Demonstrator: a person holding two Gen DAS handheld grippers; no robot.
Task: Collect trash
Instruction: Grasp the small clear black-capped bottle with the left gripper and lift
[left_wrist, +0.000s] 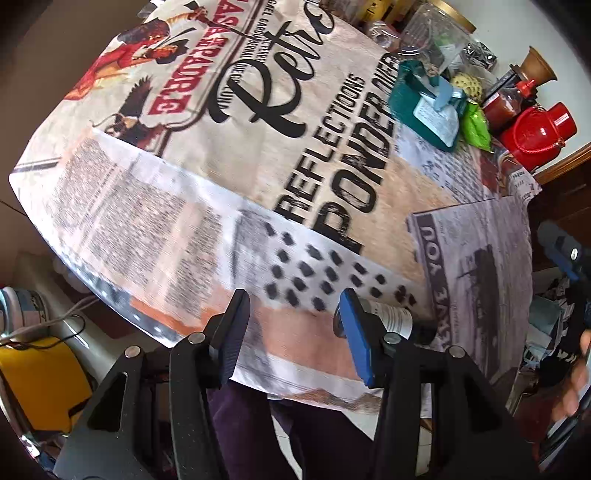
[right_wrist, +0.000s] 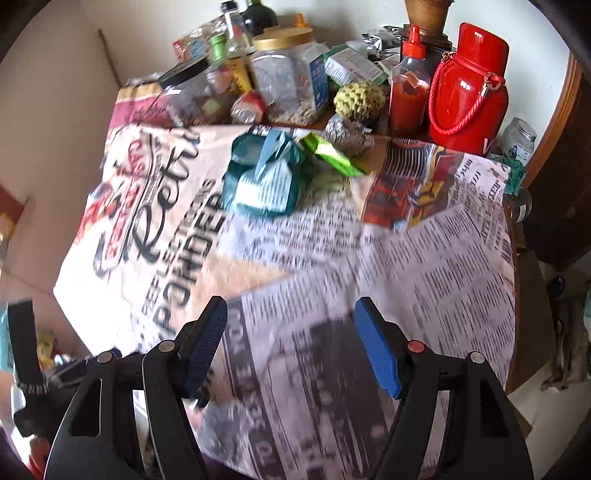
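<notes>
**Inspector:** Nearest first. What is obscured?

**Onlooker:** Both views are smeared by motion, so most small print on the newspaper-print tablecloth (left_wrist: 229, 177) is unreadable. The left gripper (left_wrist: 291, 332) stands with its jaws apart and nothing between them. Just behind its blue pad (left_wrist: 356, 332) lies a small dark bottle with a white label (left_wrist: 395, 321), half hidden by that finger; its label cannot be read. The right gripper (right_wrist: 291, 343) is likewise spread wide and empty, hanging over the cloth. At the right edge of the left view a hand (left_wrist: 576, 373) is cut off by the frame.

**Inspector:** The trash itself?

**Onlooker:** A crumpled teal wrapper (right_wrist: 264, 175) lies mid-table, beyond both grippers and well clear of them. In the right view its long axis runs roughly near to far; a pale blue strip (right_wrist: 271, 149) sticks up from it. Just beside it on the right lies a green wrapper (right_wrist: 332, 155), slanting across the table, and behind that a ball of crumpled foil (right_wrist: 349, 134). Whether the foil touches the green wrapper I cannot tell.

**Inspector:** Surroundings at the far edge?

**Onlooker:** Crowded. A clear jar with a gold lid (right_wrist: 288, 81), a custard apple (right_wrist: 358, 99), a red sauce bottle (right_wrist: 408, 85) and a red flask with a cord handle (right_wrist: 467, 88) stand in a row close behind the wrappers. More bottles behind are cut off at the top.
</notes>
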